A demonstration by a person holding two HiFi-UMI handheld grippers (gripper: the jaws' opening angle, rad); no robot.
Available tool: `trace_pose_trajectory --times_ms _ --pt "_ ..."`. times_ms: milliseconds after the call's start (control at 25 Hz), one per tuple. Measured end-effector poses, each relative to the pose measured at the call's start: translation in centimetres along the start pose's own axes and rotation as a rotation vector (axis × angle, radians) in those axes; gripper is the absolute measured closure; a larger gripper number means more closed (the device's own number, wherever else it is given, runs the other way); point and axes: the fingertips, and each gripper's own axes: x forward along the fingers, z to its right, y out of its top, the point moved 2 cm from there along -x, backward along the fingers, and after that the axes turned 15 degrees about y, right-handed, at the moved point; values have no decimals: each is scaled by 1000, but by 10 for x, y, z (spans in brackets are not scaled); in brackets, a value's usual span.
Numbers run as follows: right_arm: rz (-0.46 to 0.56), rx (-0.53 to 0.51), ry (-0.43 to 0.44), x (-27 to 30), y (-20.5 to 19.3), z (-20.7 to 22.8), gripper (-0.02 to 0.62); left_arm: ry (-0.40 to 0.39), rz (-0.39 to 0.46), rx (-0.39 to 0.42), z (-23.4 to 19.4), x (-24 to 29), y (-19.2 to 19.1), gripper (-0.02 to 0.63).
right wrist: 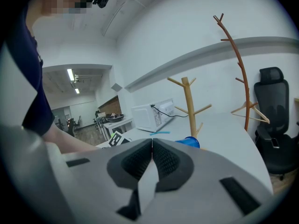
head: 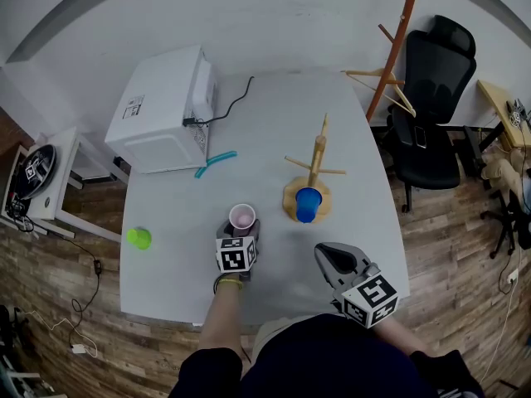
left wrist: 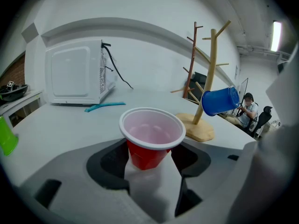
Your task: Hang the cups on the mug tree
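1. The left gripper (left wrist: 150, 158) pinches the red cup (left wrist: 151, 136) low on its body. The cup stands upright with its mouth up at lower centre of the head view. I'd guess the low grip leaves the rim free to go over a peg.
2. The mug tree (head: 316, 168) stands right of centre on the table (head: 274, 106). The blue cup (head: 308, 204) already hangs mouth-down on a low peg.
3. The right gripper (right wrist: 152, 146), at lower right in the head view, has its jaws pressed together on nothing. It is probably held back out of the way.
4. The green cup (head: 138, 238) waits at the table's left edge, well apart from the tree.
5. The white appliance (head: 162, 110) at upper left carries a label (head: 133, 107) too small to read. No brand is legible anywhere.
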Motion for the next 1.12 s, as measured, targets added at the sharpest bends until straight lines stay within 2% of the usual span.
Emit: trace_pose_trajectory --times_ms 760,960,1120 --pt "27 -9 2 -14 3 -8 566 -20 98 70 16 -16 60 311" --pt "34 -12 -2 -19 2 -10 566 -28 132 118 22 -20 77 311" --pt "41 -14 -2 -21 3 -12 566 -25 154 193 26 -23 91 313"
